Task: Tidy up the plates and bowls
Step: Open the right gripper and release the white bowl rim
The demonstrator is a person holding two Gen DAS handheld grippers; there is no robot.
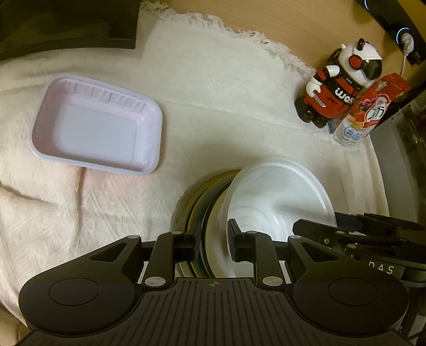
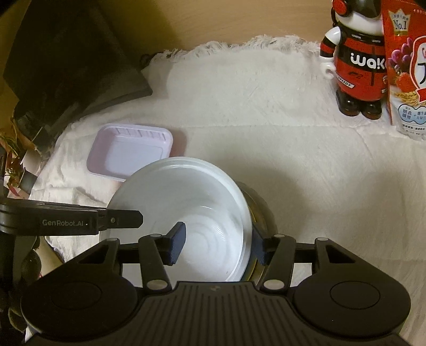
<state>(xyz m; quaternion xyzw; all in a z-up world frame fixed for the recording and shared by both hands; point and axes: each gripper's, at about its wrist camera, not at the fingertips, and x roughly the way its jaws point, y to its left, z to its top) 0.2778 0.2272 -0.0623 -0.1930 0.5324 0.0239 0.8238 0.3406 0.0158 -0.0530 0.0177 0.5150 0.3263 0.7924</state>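
Observation:
A white bowl (image 1: 277,197) (image 2: 183,213) sits nested in a stack of dishes with a dark outer bowl (image 1: 186,202) (image 2: 262,207) on the white cloth. My left gripper (image 1: 213,244) straddles the stack's near rim, one finger outside the dark bowl and one inside the white bowl; whether it presses is unclear. My right gripper (image 2: 217,244) is open, straddling the white bowl's right rim, its left pad inside the bowl. A pale lilac rectangular tray (image 1: 98,127) (image 2: 130,149) lies empty to the left.
A red, black and white robot figurine (image 1: 335,85) (image 2: 356,61) and a red snack bag (image 1: 367,111) (image 2: 407,69) stand at the back right. A dark flat object (image 1: 69,24) (image 2: 66,53) lies at the back left. The fringed cloth (image 1: 213,79) covers the wooden table.

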